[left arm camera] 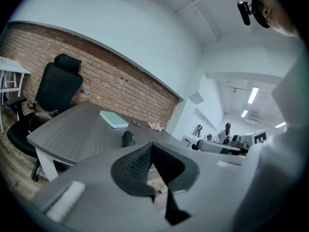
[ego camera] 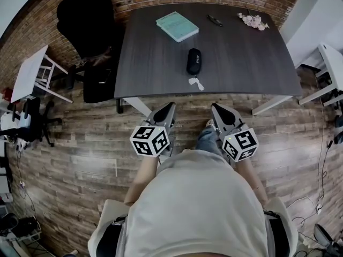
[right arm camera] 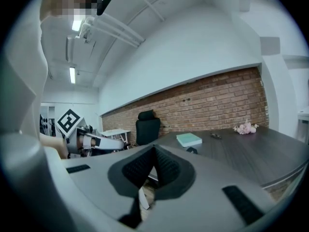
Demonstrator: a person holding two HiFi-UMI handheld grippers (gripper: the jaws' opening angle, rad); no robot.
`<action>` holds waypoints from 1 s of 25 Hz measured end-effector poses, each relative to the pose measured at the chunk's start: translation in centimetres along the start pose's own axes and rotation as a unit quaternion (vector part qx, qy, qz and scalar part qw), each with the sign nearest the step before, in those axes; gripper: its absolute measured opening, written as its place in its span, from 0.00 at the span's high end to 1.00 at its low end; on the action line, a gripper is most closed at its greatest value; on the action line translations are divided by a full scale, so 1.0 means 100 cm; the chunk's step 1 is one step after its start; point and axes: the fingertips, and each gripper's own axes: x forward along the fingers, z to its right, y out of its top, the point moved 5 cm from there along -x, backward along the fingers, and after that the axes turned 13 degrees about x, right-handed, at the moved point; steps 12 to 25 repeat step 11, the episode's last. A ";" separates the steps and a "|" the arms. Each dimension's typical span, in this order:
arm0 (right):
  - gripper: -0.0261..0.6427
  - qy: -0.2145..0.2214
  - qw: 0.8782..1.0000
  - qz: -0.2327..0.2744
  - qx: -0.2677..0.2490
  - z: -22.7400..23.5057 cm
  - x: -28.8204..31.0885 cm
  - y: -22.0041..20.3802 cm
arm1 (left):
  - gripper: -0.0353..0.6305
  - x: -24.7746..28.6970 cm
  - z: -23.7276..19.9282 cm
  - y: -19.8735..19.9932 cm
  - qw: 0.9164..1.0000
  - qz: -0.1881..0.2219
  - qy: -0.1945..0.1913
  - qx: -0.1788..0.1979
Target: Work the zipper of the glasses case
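Black glasses case point(ego camera: 194, 61) near tabletop's point(ego camera: 155, 68) near edge, open surface around; left gripper point(ego camera: 172, 106) and right gripper point(ego camera: 215, 106) pinched together, empty, short of that edge.

My right claw point(right arm camera: 154, 150) has its jaws pressed together on nothing. Beyond it I see the dark counter point(right arm camera: 251, 153) carrying a teal book point(right arm camera: 189, 139), the glasses case point(right arm camera: 192, 150) and pink flowers point(right arm camera: 245, 127).

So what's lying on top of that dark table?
On the table: a black glasses case near the middle, a white scrap close beside it, and a teal book, a small dark object and pink flowers farther back. The case looks closed, so its inside is hidden.
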 end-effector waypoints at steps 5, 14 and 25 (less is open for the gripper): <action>0.96 0.001 1.000 0.000 -0.004 -0.001 0.003 0.002 | 0.93 0.001 -0.004 0.000 1.000 -0.001 0.000 -0.003; 0.96 -0.004 1.000 -0.001 -0.002 0.005 0.005 0.003 | 0.93 0.006 -0.007 0.002 1.000 -0.002 0.000 -0.006; 0.96 -0.004 1.000 -0.001 -0.002 0.005 0.005 0.003 | 0.93 0.006 -0.007 0.002 1.000 -0.002 0.000 -0.006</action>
